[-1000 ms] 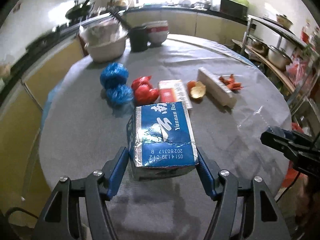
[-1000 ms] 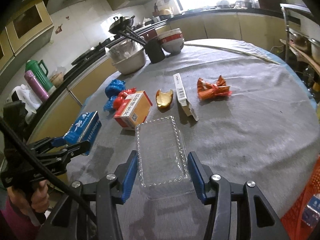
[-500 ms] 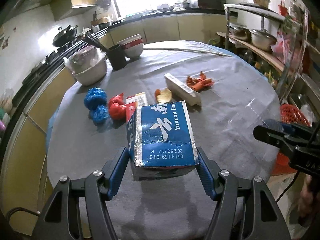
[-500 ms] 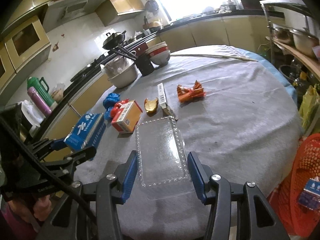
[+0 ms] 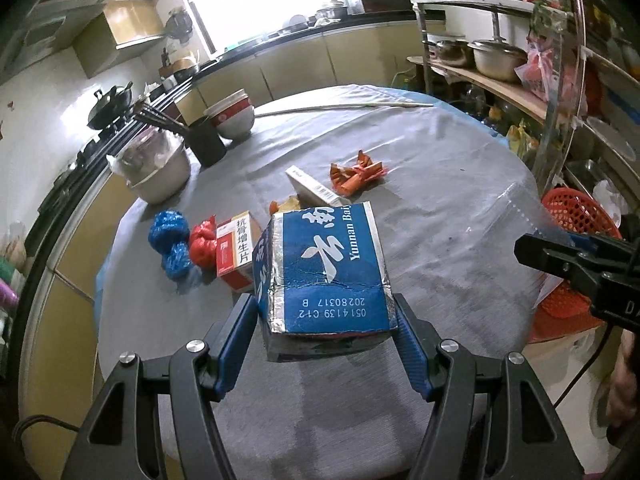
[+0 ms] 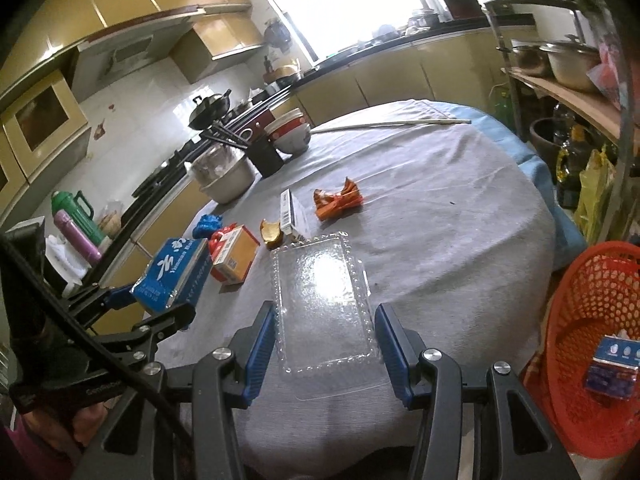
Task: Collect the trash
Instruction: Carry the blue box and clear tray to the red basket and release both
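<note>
**Two pieces of trash lifted, basket within reach**

The round grey-clothed counter (image 6: 440, 216) carried the leftover litter, and the red perforated plastic basket (image 6: 592, 320) stood on the floor at its near right edge, already holding a small blue-and-white packet (image 6: 614, 364).

The left tongs (image 5: 326, 344) pinched the blue-and-silver foil carton (image 5: 328, 272) by its two sides, clear of the cloth. The right tongs (image 6: 325, 344) clamped the clear rectangular plastic tray (image 6: 320, 300) by its long edges.

To finish this step well, I judged that each load should travel right until it hung over the basket mouth before any release; the flimsy tray could flex and slip, so the squeeze should stay gentle and even.

Against the earlier views, both grips were unchanged, but the cameras had drawn back and swung right, bringing the basket into sight.

A red-and-white medicine box (image 5: 234, 252), an orange crumpled wrapper (image 6: 338, 202), a white slim carton (image 5: 314, 188) and blue and red bag wads (image 5: 172, 240) lay uncollected.
</note>
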{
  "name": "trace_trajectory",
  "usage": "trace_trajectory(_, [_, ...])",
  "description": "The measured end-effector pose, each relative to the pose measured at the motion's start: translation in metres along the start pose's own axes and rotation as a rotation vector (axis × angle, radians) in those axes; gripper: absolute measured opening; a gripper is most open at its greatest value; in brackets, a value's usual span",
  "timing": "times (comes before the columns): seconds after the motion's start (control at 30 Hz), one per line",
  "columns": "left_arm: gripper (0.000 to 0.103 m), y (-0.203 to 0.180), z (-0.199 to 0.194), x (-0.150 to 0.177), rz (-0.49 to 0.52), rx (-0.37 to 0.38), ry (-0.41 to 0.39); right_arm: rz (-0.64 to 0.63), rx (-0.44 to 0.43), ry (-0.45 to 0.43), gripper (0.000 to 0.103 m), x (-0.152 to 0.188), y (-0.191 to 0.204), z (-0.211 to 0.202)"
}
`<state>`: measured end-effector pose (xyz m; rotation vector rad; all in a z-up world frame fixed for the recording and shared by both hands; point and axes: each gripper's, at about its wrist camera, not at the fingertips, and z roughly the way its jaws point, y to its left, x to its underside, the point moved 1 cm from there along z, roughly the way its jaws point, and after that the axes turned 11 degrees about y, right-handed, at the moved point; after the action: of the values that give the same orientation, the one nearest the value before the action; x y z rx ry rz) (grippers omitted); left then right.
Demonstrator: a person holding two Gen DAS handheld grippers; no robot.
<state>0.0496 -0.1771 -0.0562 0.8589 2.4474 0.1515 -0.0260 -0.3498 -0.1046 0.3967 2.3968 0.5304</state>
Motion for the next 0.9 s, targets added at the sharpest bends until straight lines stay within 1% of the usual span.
trace_trajectory(0.23, [0.068,-0.017,-0.006,-0.009,0.046,-0.004,-0.009,0.023,0.012,-0.038,0.053,0.000,-0.015,-0.015])
trace_trajectory(0.4, [0.068,-0.041,-0.011,-0.020,0.101,0.001,-0.026,0.077,0.032,-0.070,0.053,0.005,-0.039,-0.031])
trace_trajectory(0.7, [0.068,-0.107,-0.024,-0.039,0.244,0.027,-0.074,0.199,0.094,-0.139,0.053,0.022,-0.093,-0.074])
trace_trajectory(0.83, [0.068,-0.142,-0.027,-0.048,0.316,0.051,-0.091,0.252,0.126,-0.174,0.053,0.030,-0.119,-0.096])
trace_trajectory(0.9, [0.068,-0.157,-0.028,-0.050,0.345,0.078,-0.099,0.287,0.153,-0.190,0.053,0.036,-0.136,-0.108])
